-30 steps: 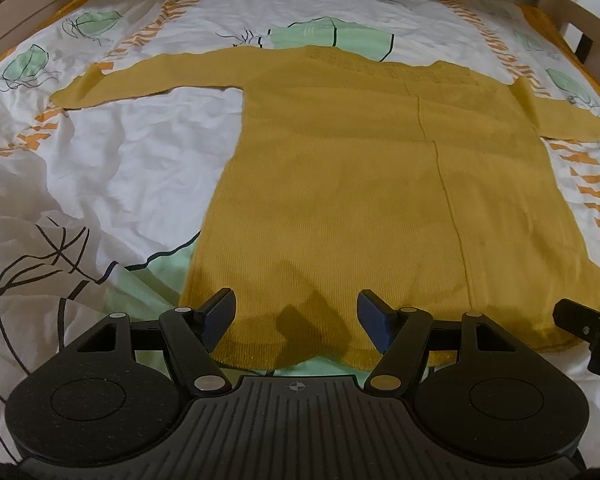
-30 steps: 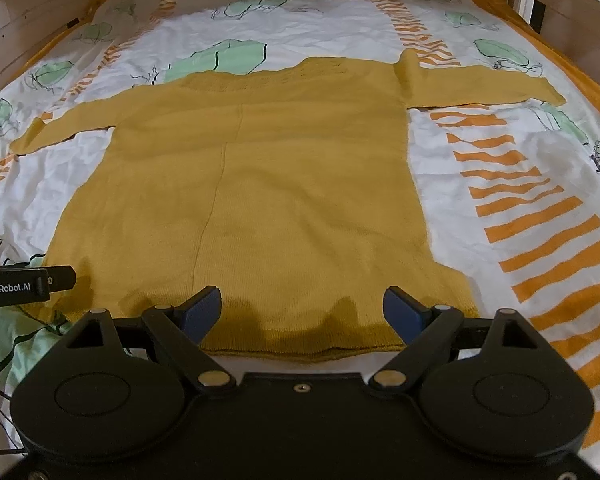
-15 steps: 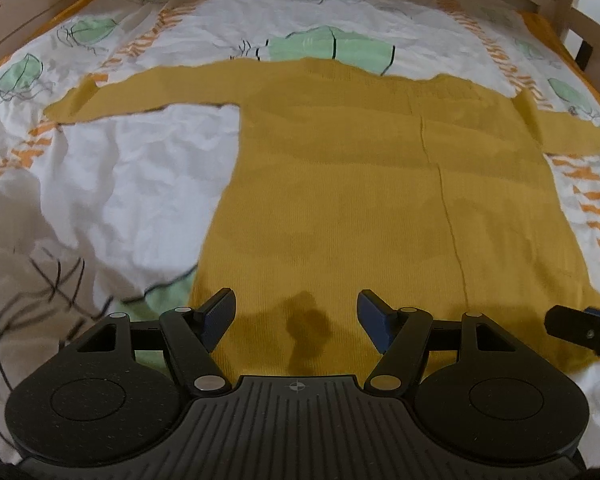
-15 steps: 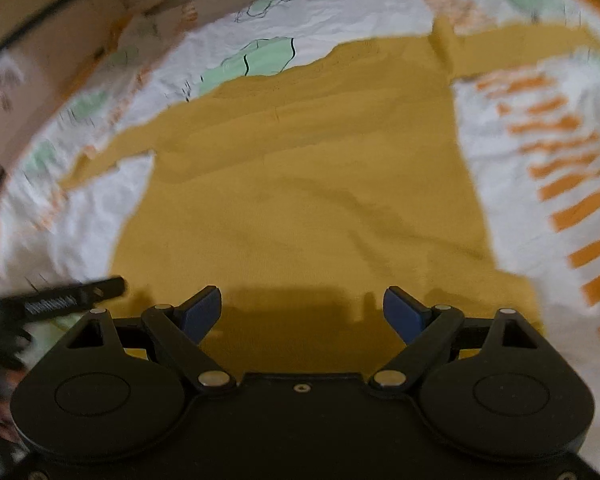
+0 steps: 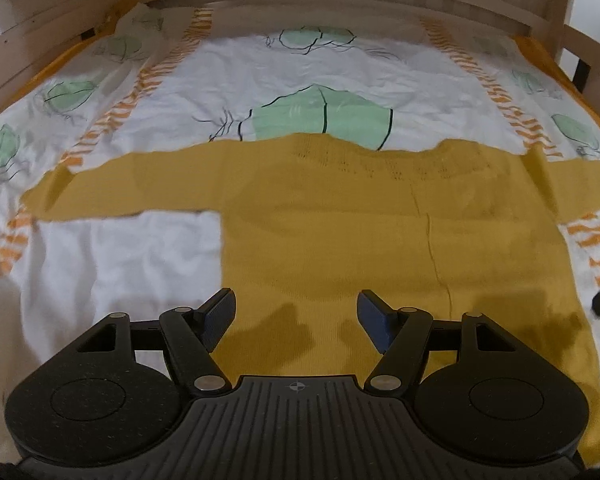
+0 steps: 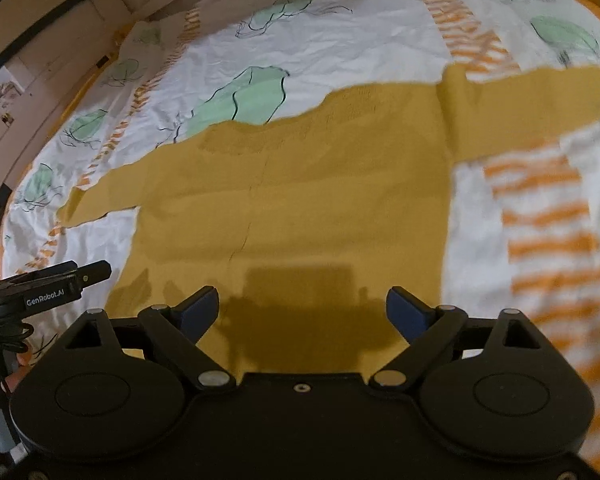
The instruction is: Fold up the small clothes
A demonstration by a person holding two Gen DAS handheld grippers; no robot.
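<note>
A mustard knit sweater (image 5: 340,248) lies flat and face down on the bedsheet (image 5: 140,264), sleeves spread out to both sides, a faint seam running down its back. Its left side edge is straight, with bare white sheet beside it; orange stripes lie past its right edge. The wooden bed frame (image 5: 340,4) rises beyond the collar. The left gripper (image 5: 296,312) hangs over the sweater's lower left part, jaws apart and empty. The right gripper (image 6: 302,308), over the lower middle, is opening, nothing between its fingers.
</note>
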